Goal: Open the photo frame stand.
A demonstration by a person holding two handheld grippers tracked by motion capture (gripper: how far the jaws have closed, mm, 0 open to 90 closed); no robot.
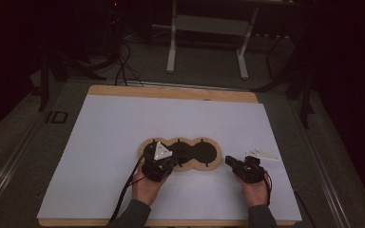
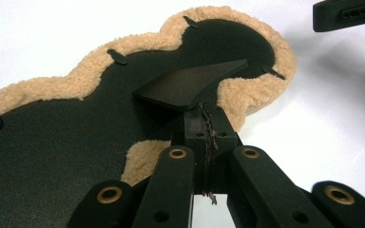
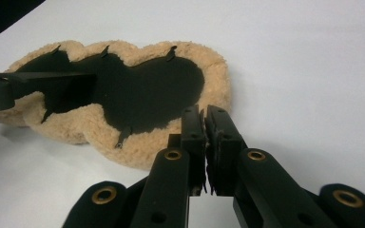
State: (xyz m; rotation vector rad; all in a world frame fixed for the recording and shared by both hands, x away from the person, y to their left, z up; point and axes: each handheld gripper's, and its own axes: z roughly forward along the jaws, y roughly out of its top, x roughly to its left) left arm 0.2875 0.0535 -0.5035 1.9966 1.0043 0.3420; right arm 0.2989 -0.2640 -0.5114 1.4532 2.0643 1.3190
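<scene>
Lying flat on the white sheet (image 1: 123,128) near the front of the table is a fleece pad (image 1: 180,154), tan and woolly round its wavy three-lobed edge and black across its middle. Small black tabs are sticking out over the fleece rim here and there, and a black flap (image 2: 190,85) is lifting up off the dark middle.

In the left gripper view the left gripper (image 2: 204,124) is sitting with its jaws pressed together on the near end of that flap, a thin twisted thread running down between them. From the high view its hand is coming in from the bottom edge, the gripper reaching over the pad's left lobe with the grey three-cornered plate on top.

The right gripper (image 3: 204,124) is showing its jaws together with nothing between them, pointing at the white sheet just beside the pad's near edge, not touching it. In the high view the right hand (image 1: 254,190) is resting on the sheet to the right of the pad, its gripper angled toward the pad. A small pale plate (image 1: 261,154) is lying on the sheet just beyond that gripper.
</scene>
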